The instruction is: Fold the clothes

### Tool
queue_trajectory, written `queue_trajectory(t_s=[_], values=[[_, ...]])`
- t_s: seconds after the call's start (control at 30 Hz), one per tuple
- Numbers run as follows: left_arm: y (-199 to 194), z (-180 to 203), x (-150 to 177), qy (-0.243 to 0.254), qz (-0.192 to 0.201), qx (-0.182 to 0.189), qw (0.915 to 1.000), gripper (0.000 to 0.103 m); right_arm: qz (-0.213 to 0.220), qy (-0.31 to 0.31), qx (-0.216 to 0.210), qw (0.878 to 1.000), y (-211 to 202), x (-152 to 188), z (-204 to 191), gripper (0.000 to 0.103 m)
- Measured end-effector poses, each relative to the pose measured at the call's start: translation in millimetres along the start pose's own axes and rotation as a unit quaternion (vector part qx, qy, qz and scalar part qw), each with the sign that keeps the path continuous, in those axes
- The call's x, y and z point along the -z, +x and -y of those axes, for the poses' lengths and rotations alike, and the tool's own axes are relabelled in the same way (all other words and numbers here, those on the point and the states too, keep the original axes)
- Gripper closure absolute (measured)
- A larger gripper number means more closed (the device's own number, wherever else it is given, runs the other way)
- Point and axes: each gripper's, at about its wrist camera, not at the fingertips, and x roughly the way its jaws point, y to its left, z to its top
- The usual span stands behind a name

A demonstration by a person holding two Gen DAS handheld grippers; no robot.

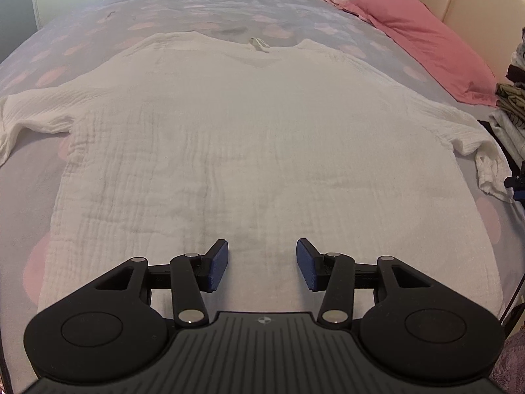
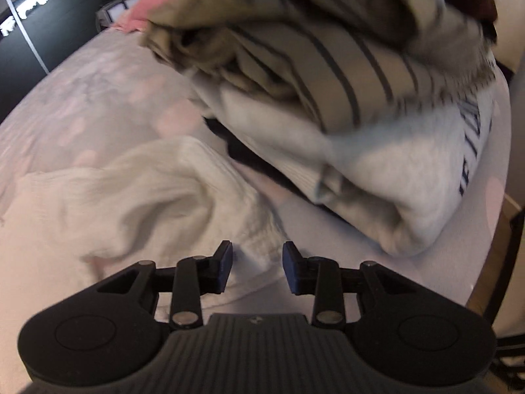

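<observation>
White shirt (image 1: 256, 138) lies flat, front up, on the bed (image 1: 197, 10), sleeves spread to both sides. Left hand-held gripper (image 1: 262, 264) hovers over the hem, jaws wide apart, holding nothing. Right hand-held gripper (image 2: 257, 267) stands open and empty over the right sleeve (image 2: 157, 190), beside a clothes pile (image 2: 344, 98).

Little here can be read. Dark block capitals run along the side of a folded white garment (image 2: 426, 177) low in the pile of clothes (image 2: 328, 65) in the right wrist view, but blur and the fold cut them off; they may begin "IF", though I cannot tell. A small round emblem (image 1: 263, 320) on the left gripper's body carries no legible letters.
</observation>
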Motion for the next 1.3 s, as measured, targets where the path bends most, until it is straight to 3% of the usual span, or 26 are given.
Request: queue_trajectory(t_s=[0.13,0.17,0.2,0.33,0.43,0.53,0.67,0.8,0.87,1.0,1.17,1.2,1.23,1.3], values=[[4,4,0,0.009,0.001,-0.006,0.9999,0.059,0.017,0.003,-0.013,1.000,8,0,6,0.068],[4,5,0,0.008,0.002,-0.006,0.9999,0.058,0.022,-0.005,-0.014,1.000,7,0,6,0.084],[5,4,0,0.006,0.002,-0.006,1.0000,0.058,0.030,-0.008,-0.019,0.999,5,0,5,0.091],[5,6,-2,0.001,0.005,-0.003,1.0000,0.059,0.055,-0.011,-0.042,0.998,-13,0,-5,0.093],[6,8,-3,0.004,0.005,-0.002,1.0000,0.059,0.095,-0.046,-0.055,0.993,-38,0,-26,0.094],[6,11,-4,0.006,0.006,-0.002,1.0000,0.059,0.138,-0.113,-0.085,0.980,-62,3,-53,0.094],[4,10,-6,-0.002,0.007,0.005,1.0000,0.059,0.158,-0.215,-0.132,0.955,-87,15,-97,0.094],[0,7,-8,-0.008,0.010,0.021,0.9997,0.059,0.146,-0.315,-0.181,0.920,-105,44,-137,0.094],[-3,7,-8,-0.009,0.013,0.027,0.9995,0.059,0.137,-0.372,-0.204,0.895,-117,63,-152,0.094],[-9,3,-10,-0.020,0.018,0.036,0.9990,0.059,0.105,-0.493,-0.242,0.829,-131,106,-177,0.094],[-15,-5,-12,-0.046,0.019,0.050,0.9975,0.059,0.034,-0.606,-0.279,0.744,-146,162,-177,0.094],[-16,-6,-12,-0.051,0.018,0.053,0.9972,0.059,0.020,-0.621,-0.282,0.731,-148,171,-175,0.093],[-17,-7,-12,-0.053,0.018,0.054,0.9970,0.059,0.012,-0.629,-0.282,0.724,-149,178,-173,0.092],[-19,-7,-11,-0.055,0.017,0.056,0.9968,0.059,-0.002,-0.630,-0.284,0.723,-150,184,-167,0.083]])
